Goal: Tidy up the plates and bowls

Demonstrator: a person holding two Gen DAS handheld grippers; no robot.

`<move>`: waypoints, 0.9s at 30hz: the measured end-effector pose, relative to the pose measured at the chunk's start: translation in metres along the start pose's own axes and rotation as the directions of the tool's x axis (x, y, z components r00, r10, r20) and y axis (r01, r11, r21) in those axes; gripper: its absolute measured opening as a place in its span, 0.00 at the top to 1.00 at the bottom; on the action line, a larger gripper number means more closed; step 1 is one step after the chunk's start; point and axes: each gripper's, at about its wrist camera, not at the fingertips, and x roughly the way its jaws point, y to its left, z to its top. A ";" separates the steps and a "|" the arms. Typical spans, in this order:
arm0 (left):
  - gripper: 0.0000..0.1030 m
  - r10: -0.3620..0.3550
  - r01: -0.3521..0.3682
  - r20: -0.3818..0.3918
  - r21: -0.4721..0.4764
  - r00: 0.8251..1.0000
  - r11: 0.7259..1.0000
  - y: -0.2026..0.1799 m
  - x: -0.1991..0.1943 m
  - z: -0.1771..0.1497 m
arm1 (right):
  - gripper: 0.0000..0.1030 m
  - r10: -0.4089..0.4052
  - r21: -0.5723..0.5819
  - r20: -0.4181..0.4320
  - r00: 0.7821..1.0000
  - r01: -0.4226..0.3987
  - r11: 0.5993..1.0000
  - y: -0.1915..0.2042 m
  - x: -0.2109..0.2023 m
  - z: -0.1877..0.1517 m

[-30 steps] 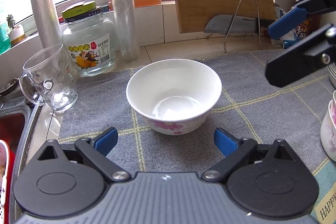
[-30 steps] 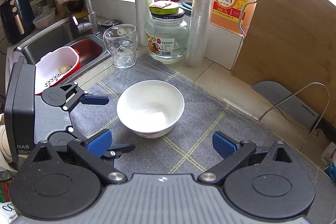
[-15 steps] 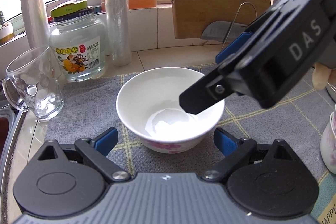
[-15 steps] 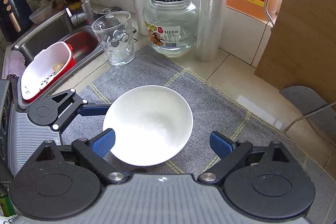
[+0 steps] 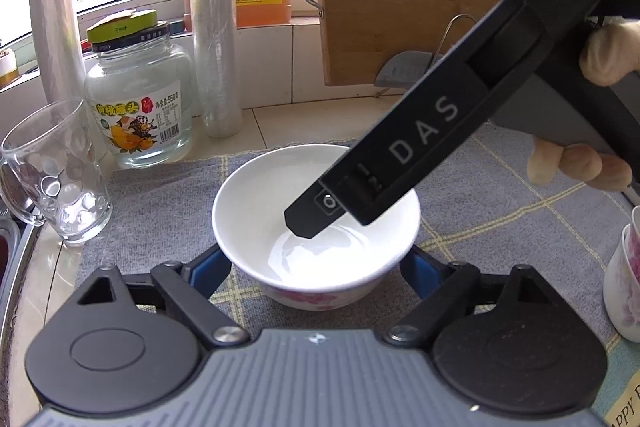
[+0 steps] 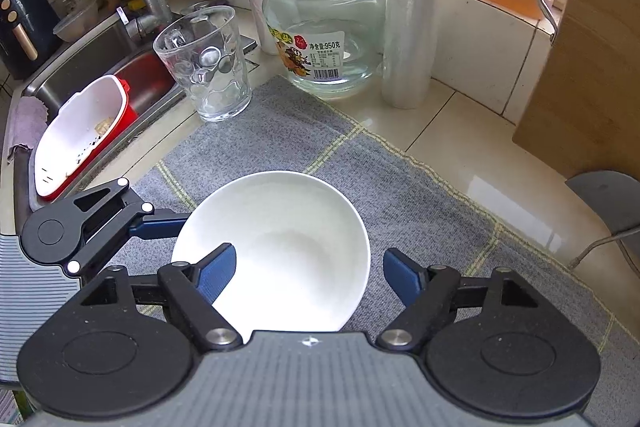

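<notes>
Bowl (image 6: 280,251) on grey mat (image 6: 400,187): left gripper (image 5: 316,267) closing around it; right gripper (image 6: 310,273) closing, one finger inside its rim, neither yet gripping.

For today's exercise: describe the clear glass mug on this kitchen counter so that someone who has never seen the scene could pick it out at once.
Start at the steel sink with its bent tap. Just beside it, at the corner of the grey checked mat, stands the glass mug. Unlike the labelled glass jar with a green lid next to it, the mug is open-topped, empty, and patterned with round dimples.
</notes>
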 end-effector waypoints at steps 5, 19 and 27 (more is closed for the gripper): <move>0.12 -0.002 0.002 -0.001 0.001 1.000 1.000 0.001 0.000 0.000 | 0.23 0.027 0.007 -0.001 1.000 -0.027 1.000 -0.001 0.004 0.003; 0.12 -0.009 0.009 -0.018 0.027 1.000 1.000 -0.001 -0.004 0.004 | 0.30 0.038 0.025 0.003 0.999 -0.038 0.999 0.001 -0.002 0.002; 0.12 -0.025 0.027 -0.032 0.060 0.999 0.998 -0.012 -0.023 0.012 | 0.30 0.052 0.034 0.032 0.998 -0.053 0.998 0.006 -0.027 -0.009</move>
